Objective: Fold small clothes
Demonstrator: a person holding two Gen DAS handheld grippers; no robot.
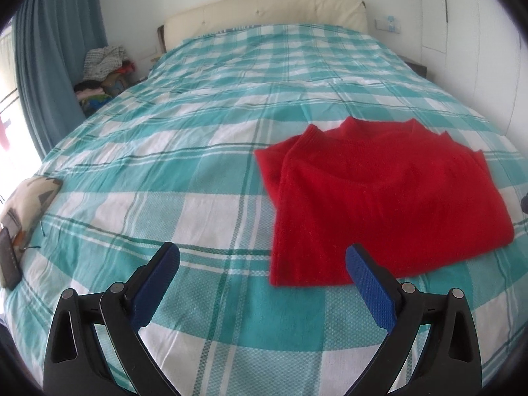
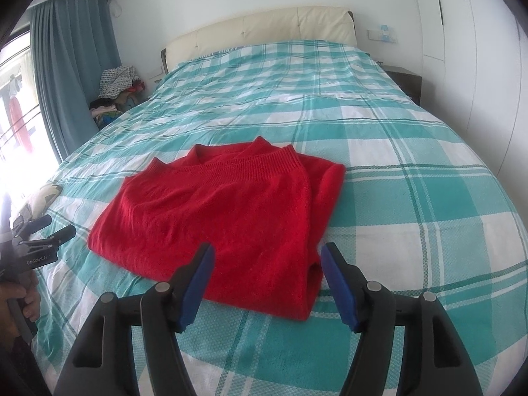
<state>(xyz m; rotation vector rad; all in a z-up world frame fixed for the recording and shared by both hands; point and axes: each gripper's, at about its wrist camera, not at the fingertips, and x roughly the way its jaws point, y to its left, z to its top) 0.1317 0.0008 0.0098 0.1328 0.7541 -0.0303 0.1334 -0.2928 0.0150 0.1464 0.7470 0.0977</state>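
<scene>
A red knitted sweater [image 1: 379,198] lies folded on the plaid bed cover, collar toward the headboard. In the left wrist view my left gripper [image 1: 264,254] hangs wide open over the cover. The sweater's near left corner shows between its blue pads [image 1: 369,283], which do not touch it. In the right wrist view the sweater [image 2: 224,204] fills the middle. My right gripper [image 2: 266,250] stands open above its near right edge, pads clear of the knit. The left gripper [image 2: 59,225] shows at the left edge, held by a hand [image 2: 19,300].
The teal and white plaid bed [image 2: 412,198] runs back to a cream headboard [image 2: 264,29]. A patterned cushion [image 1: 29,194] and a dark flat object [image 1: 10,260] lie at the bed's left edge. Piled clothes [image 1: 102,66] and a blue curtain [image 1: 52,66] stand at the left, a dark nightstand [image 2: 406,82] at the right.
</scene>
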